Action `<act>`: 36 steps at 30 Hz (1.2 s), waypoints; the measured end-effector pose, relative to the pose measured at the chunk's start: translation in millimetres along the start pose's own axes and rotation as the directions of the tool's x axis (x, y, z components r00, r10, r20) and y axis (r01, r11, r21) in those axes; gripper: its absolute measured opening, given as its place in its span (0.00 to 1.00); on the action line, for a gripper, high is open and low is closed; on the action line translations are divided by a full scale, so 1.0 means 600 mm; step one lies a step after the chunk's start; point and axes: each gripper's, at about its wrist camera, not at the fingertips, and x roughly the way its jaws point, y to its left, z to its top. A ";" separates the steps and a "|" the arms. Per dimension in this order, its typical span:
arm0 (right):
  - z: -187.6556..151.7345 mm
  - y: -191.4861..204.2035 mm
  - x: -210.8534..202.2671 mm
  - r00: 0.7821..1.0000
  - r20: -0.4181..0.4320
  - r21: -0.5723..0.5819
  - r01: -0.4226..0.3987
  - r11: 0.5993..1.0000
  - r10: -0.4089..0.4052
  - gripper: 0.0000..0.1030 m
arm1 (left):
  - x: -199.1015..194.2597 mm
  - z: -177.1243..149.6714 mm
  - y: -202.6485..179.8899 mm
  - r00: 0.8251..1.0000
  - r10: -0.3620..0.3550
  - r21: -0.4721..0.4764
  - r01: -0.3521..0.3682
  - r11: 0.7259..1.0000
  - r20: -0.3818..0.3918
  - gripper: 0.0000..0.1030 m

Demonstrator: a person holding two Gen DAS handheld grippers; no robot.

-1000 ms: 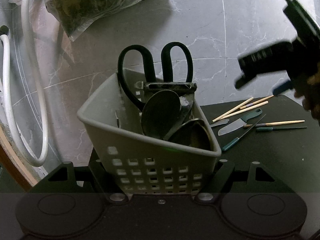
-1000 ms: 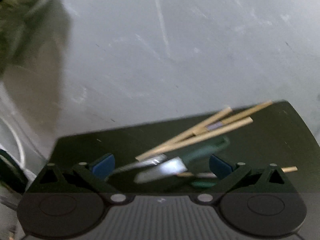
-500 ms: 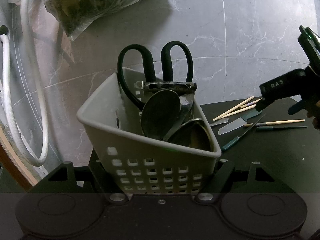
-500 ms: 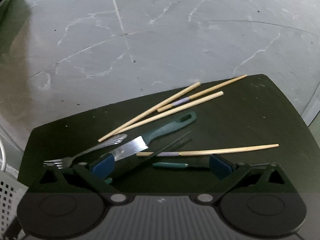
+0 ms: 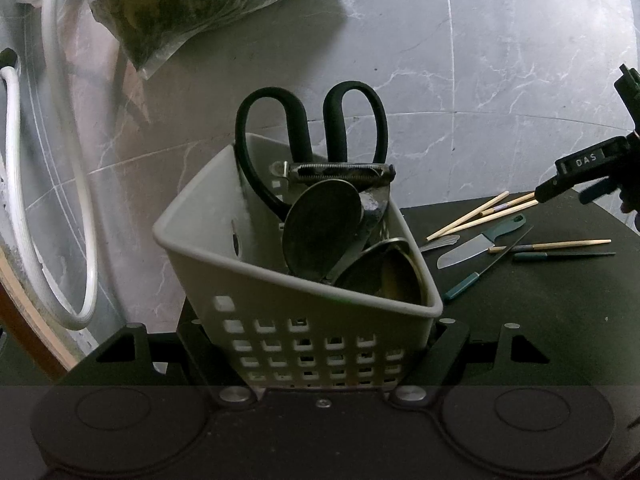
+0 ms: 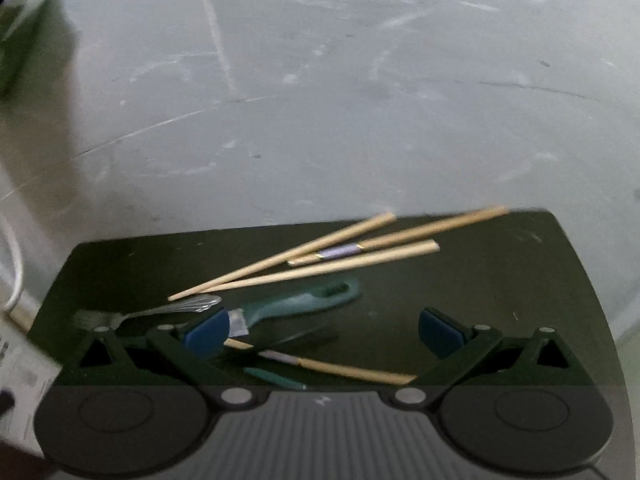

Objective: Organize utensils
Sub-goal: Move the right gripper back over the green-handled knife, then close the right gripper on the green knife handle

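Observation:
My left gripper (image 5: 320, 344) is shut on a grey perforated basket (image 5: 304, 320), one finger against each side. Black-handled scissors (image 5: 296, 132), a peeler (image 5: 340, 170) and dark metal ladles (image 5: 320, 228) stand in it. On the black surface (image 6: 500, 280) lie wooden chopsticks (image 6: 340, 256), a teal-handled knife (image 6: 296, 300), a fork (image 6: 160, 312), one more chopstick (image 6: 352, 370) and a thin teal-handled tool (image 6: 276, 378). My right gripper (image 6: 324, 332) hangs open just above them with nothing gripped; its left blue pad (image 6: 208, 334) covers the knife blade. The left wrist view shows it (image 5: 566, 196) at the far right.
A white hose (image 5: 60, 160) loops down the left side. A clear plastic bag of dark greens (image 5: 192, 0) lies on the grey marble floor (image 5: 480, 80) behind the basket. The basket's corner (image 6: 24, 360) shows at the lower left of the right wrist view.
My right gripper has swung right and down over the loose utensils, staying open; the knife blade now sits behind its left pad. The left gripper and basket have not moved.

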 end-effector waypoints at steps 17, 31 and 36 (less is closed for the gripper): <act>0.018 -0.008 0.073 0.996 -0.047 0.091 -0.077 0.993 0.082 0.99 | 0.000 0.002 -0.003 1.000 0.010 -0.004 -0.010 1.000 -0.011 0.76; 0.045 0.037 0.155 0.984 -0.134 0.198 0.144 0.970 -0.119 0.75 | 0.000 0.002 -0.004 1.000 0.011 -0.005 -0.011 1.000 -0.011 0.76; 0.043 0.065 0.154 0.984 -0.117 0.129 0.147 0.981 -0.132 0.42 | 0.000 0.002 -0.004 1.000 0.010 -0.005 -0.010 1.000 -0.010 0.76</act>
